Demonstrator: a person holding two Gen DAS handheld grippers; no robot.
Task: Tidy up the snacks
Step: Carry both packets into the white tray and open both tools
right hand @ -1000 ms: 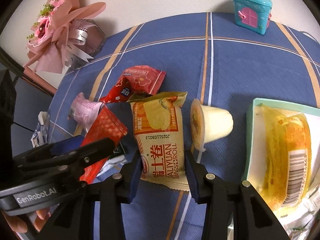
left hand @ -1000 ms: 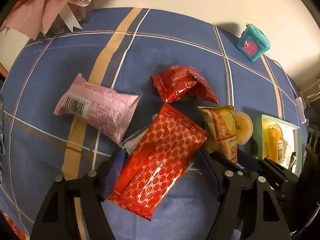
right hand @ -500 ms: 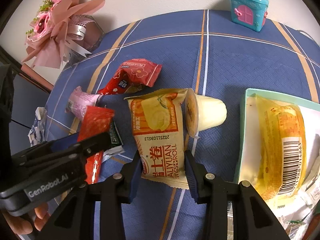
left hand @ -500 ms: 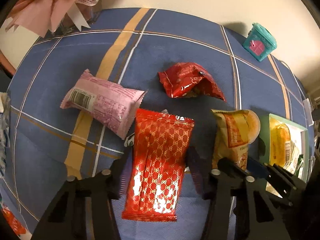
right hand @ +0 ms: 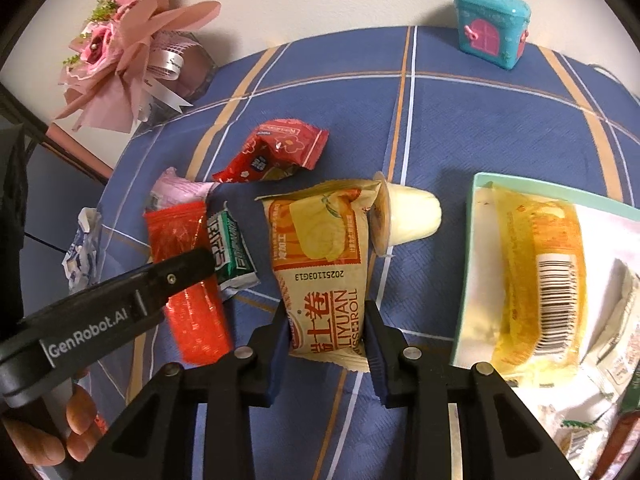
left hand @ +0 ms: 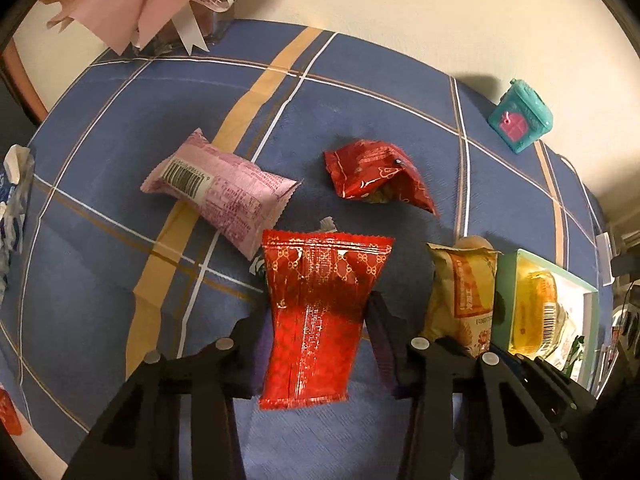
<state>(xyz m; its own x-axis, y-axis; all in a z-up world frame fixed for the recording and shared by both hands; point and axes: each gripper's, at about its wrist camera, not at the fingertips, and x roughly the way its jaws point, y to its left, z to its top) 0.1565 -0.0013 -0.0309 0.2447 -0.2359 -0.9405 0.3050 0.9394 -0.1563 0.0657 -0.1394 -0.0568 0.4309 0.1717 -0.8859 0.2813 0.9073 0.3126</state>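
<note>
A red packet with a gold pattern point(left hand: 320, 272) sits between the fingers of my left gripper point(left hand: 316, 316). Its jaws are closing, and the pads pinch the packet in at its waist. My right gripper point(right hand: 326, 320) is shut on the lower end of a yellow Swiss roll packet point(right hand: 320, 240). A pale pudding cup point(right hand: 408, 220) lies on its side against that packet's top right corner. A pink packet point(left hand: 220, 196) and a crumpled red packet point(left hand: 376, 176) lie on the blue checked cloth beyond. A green and white packet point(right hand: 232, 248) lies beside the red one.
At the right stands a mint-green box point(right hand: 472, 240) holding a yellow wrapped cake point(right hand: 536, 272) and other packets. A teal toy house point(right hand: 490, 28) and a pink bouquet point(right hand: 120, 64) sit at the back by the wall. A blue-white wrapper point(left hand: 12, 200) lies at the left edge.
The left fingers have closed in onto the red patterned packet, which has turned from slanted to lengthwise between them. The right fingers have tightened slightly on the Swiss roll packet.
</note>
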